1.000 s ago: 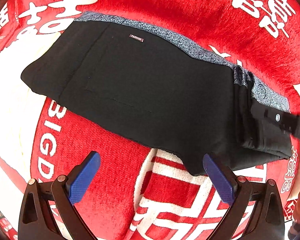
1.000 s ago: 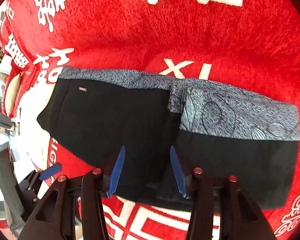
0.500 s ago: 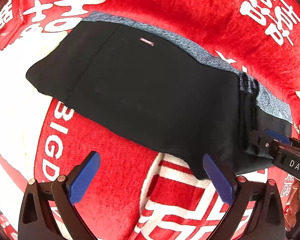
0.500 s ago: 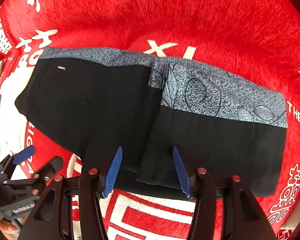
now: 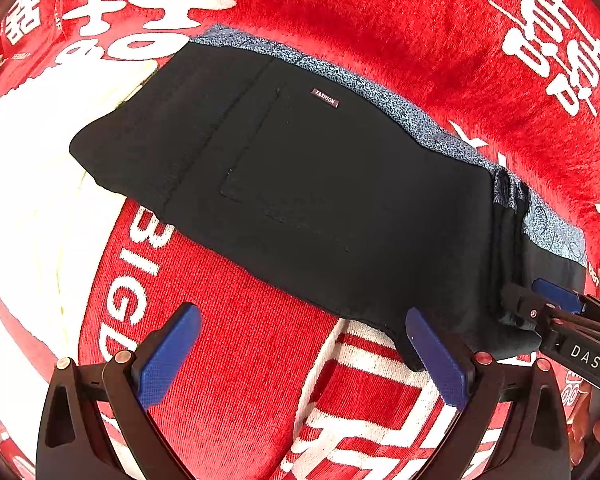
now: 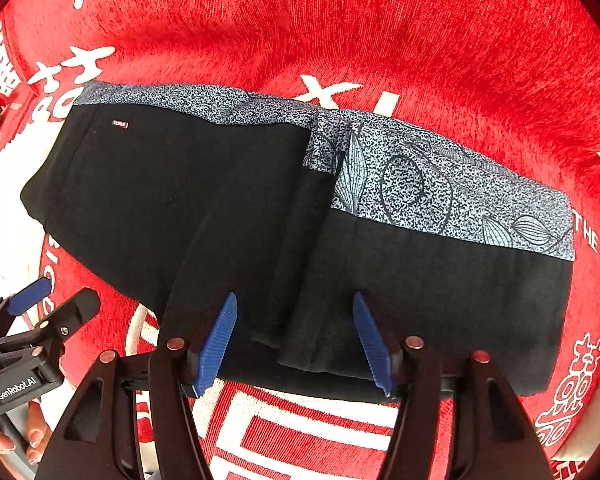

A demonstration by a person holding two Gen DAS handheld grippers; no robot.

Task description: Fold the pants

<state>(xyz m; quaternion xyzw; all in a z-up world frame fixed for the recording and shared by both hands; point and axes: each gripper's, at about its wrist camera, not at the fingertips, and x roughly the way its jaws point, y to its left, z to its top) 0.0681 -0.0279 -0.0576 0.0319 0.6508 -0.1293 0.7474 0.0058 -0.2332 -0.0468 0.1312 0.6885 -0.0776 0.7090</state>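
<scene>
Both tongs spread | left tongs (image 5: 301,356) off pants (image 5: 319,196) | right tongs (image 6: 296,340) straddle pants' near fold | red cloth (image 6: 339,20) beneath

1. Work surface: red plush cloth (image 5: 379,20), fuzzy nap, filling nearly all of both wrist views.
2. Cloth carries large white Chinese characters (image 5: 555,44) and white Latin lettering (image 5: 140,256), partly readable as "BIG".
3. White-and-red striped block print (image 6: 300,432) at the near edge.
4. Light: bright, even; a white patch (image 5: 16,200) at left is overexposed.
5. Beyond the cloth edge, surroundings are too blurred to identify.
</scene>
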